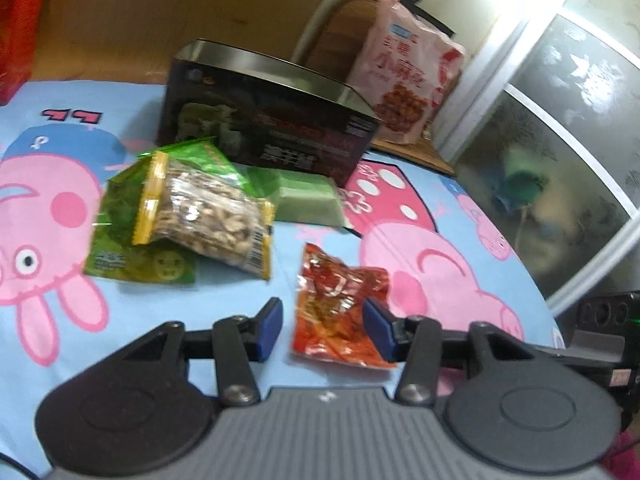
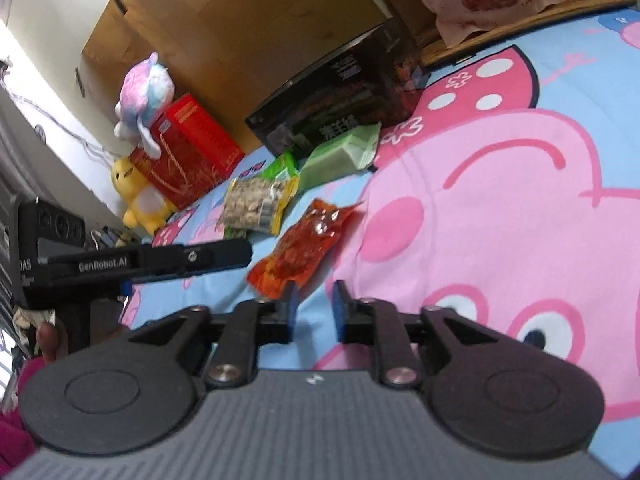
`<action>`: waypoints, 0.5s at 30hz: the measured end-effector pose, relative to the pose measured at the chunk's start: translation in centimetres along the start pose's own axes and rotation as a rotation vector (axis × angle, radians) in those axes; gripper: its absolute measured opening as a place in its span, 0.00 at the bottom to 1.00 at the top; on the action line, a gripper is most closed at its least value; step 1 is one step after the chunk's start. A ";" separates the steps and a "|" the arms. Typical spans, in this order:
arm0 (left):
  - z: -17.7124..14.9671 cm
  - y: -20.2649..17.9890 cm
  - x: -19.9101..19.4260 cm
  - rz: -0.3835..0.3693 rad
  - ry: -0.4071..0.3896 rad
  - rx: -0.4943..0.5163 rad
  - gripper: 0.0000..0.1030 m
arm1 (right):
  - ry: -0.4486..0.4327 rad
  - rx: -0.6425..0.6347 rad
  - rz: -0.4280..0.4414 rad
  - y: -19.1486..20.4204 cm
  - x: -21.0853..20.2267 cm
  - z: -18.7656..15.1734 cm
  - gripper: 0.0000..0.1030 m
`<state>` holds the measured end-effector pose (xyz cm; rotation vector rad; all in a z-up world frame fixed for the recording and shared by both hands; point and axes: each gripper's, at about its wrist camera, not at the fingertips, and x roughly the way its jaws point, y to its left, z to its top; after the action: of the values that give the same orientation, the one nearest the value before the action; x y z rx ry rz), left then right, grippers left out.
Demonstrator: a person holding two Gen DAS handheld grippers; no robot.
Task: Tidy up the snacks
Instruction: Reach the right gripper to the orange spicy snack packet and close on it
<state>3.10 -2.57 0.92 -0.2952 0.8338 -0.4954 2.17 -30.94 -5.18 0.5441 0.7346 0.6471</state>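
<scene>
Left wrist view: left gripper (image 1: pixel 324 330) at frame bottom, jaws apart, red snack packet (image 1: pixel 340 312) between them, right pad touching its edge, not clamped; nut bag (image 1: pixel 208 216) centre-left, dark box (image 1: pixel 272 120) above. Right wrist view: right gripper (image 2: pixel 314 312) narrowly open, empty; red snack packet (image 2: pixel 304 244) just above.

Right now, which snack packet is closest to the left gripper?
The red packet. It lies right at the left gripper, by its open fingers. The nut packet and the green packets lie farther back.
</scene>
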 end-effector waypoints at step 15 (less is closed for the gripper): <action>-0.1 -1.0 1.3 0.023 0.047 0.040 0.47 | -0.001 0.089 0.078 -1.3 2.3 1.7 0.25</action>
<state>3.46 -4.09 0.41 -0.2374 0.8713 -0.4983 5.21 -30.66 -5.94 0.6568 0.7469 0.6890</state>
